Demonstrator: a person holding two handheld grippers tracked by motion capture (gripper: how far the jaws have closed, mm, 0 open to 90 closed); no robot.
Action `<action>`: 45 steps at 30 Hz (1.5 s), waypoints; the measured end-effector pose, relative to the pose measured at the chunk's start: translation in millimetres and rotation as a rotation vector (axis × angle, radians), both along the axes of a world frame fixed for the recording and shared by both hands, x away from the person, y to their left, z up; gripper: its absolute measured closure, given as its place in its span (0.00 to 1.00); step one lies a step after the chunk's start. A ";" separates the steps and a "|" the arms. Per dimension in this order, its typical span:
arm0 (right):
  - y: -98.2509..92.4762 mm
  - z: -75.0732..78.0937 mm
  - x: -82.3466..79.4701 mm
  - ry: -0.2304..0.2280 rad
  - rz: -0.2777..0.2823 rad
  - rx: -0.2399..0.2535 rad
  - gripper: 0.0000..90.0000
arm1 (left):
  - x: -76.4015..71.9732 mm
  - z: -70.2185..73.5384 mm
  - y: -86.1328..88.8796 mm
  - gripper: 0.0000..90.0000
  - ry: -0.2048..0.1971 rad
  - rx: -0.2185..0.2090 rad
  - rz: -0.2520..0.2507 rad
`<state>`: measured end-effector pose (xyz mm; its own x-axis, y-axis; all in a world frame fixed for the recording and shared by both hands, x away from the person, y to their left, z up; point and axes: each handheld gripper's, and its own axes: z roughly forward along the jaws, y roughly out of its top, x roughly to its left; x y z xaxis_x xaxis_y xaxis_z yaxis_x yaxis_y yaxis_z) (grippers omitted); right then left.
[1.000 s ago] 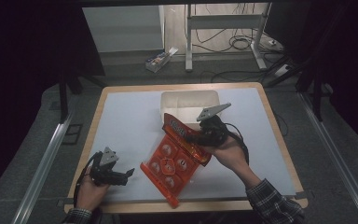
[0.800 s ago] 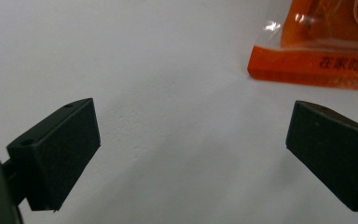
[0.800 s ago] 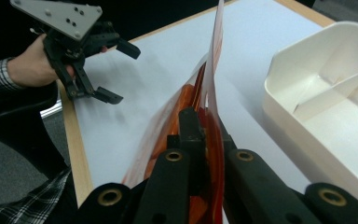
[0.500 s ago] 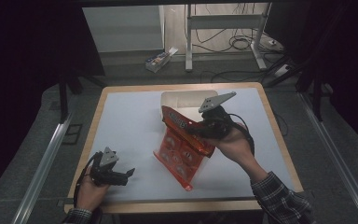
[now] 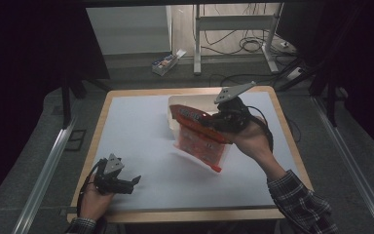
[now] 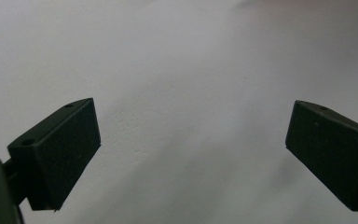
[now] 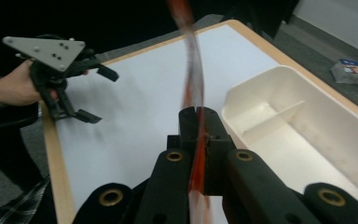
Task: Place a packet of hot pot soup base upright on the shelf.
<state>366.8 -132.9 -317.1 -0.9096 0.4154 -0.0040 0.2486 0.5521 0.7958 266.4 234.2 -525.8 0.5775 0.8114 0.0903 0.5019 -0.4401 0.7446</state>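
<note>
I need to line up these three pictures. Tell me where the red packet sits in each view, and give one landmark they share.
High view: the red packet hangs right of centre, pinched by the right gripper.
Left gripper view: not in it.
Right gripper view: edge-on at centre, rising from the shut jaws.
Shared landmark: the white table top.

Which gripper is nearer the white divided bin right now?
Right. The right gripper, shut on the red packet, is raised right beside the white bin at the table's far side. The left gripper sits open near the table's near-left corner, far from it.
</note>
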 end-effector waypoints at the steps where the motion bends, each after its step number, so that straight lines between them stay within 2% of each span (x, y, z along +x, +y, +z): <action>1: -3.2 3.2 4.4 -0.002 -0.016 -0.003 0.99 | 0.0 0.0 0.0 0.03 0.000 0.000 0.000; 11: -18.9 21.6 21.7 0.007 -0.058 0.023 0.99 | 0.1 -0.1 -0.1 0.03 0.000 0.000 0.000; 22: -25.7 53.3 45.9 -0.029 -0.087 0.045 0.99 | -0.1 0.3 0.2 0.03 0.001 -0.004 0.000; 45: -10.8 66.8 101.4 -0.058 -0.119 0.025 0.99 | -0.2 -0.1 0.0 0.03 -0.004 -0.010 0.002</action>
